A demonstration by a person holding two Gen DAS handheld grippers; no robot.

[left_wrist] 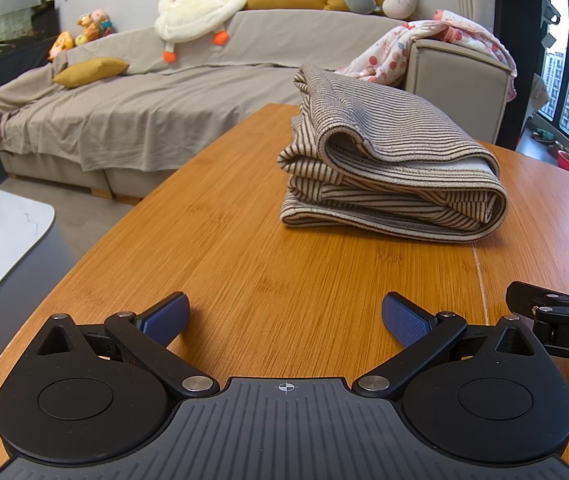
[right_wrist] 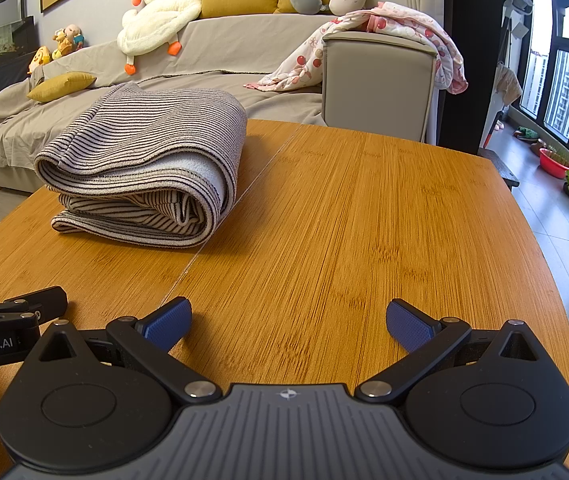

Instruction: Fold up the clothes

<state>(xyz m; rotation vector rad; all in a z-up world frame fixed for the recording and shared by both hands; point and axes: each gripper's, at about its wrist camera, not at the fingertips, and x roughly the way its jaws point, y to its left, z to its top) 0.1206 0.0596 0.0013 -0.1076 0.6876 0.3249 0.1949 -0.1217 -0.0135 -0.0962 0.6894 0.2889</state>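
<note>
The striped cloth (left_wrist: 392, 156) is lying in a thick folded pile on the wooden bench (left_wrist: 244, 264), near the far edge by the sofa (left_wrist: 132, 104). Its long side is running away from the grippers, toward the sofa, and its rolled fold is facing them. The left gripper (left_wrist: 285, 320) is sitting in front of the cloth, with the pile ahead and a bit to its right. The right gripper (right_wrist: 288, 322) is seeing the pile ahead and off to its left. Both are staying well apart from the cloth, with the left one looking a little better lined up with it. Both sets of fingers are spread wide and holding nothing.
</note>
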